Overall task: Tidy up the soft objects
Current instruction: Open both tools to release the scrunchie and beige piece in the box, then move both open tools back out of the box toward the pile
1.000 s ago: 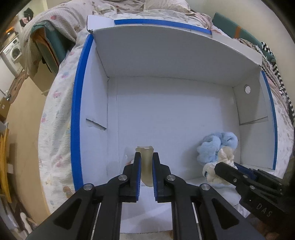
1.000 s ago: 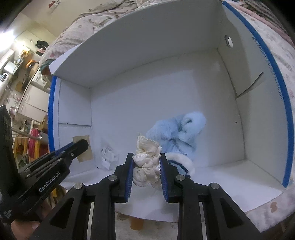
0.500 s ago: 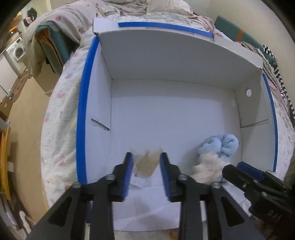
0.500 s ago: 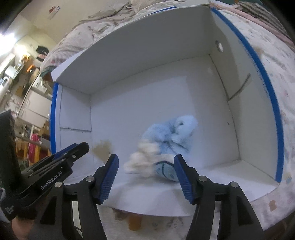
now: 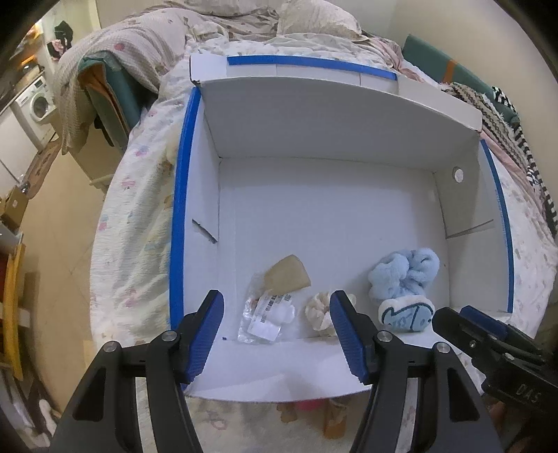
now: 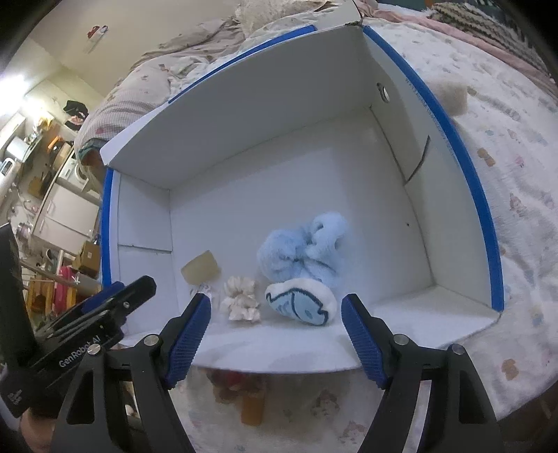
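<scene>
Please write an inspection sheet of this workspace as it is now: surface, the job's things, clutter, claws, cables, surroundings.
Surface: white box with blue rims, open, standing on a patterned bedsheet.
Job's things: fluffy blue toy, white pouch with a blue fish drawing, cream scrunchie and tan pad, all on the box floor near the front wall.
Clutter: clear packet with a printed label lying in front of the tan pad.
Claws: left claw and right claw both above the front of the box, jaws opening, nothing between the pads.
Cables: nothing seen.
Surroundings: rumpled bedding behind the box; washing machine at far left.
</scene>
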`<state>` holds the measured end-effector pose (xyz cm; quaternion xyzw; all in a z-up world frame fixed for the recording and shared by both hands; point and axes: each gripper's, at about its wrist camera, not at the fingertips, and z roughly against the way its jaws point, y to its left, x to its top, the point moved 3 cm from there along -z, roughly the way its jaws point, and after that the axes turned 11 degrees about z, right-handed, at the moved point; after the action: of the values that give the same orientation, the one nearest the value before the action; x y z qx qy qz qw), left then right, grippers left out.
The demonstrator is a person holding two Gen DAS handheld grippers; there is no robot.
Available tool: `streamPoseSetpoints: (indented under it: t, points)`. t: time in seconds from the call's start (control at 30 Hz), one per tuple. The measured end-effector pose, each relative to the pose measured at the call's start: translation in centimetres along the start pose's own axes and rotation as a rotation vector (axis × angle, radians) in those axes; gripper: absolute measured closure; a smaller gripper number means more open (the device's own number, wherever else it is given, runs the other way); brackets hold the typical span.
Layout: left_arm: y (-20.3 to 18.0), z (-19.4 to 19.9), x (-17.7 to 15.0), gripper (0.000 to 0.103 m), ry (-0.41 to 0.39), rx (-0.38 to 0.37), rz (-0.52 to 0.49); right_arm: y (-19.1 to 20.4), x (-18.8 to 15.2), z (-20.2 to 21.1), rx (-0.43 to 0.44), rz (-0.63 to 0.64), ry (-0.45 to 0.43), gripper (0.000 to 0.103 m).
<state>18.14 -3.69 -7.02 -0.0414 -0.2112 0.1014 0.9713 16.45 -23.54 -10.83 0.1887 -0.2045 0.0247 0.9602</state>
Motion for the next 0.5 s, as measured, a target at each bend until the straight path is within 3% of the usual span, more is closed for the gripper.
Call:
streamPoseSetpoints:
  t: [0.5]
  points:
    - [2.4, 3.2, -1.8, 0.043, -0.042, 0.019, -0.005, 1.4, -1.5, 2.8, -0.023, 0.034, -0.047, 0.021]
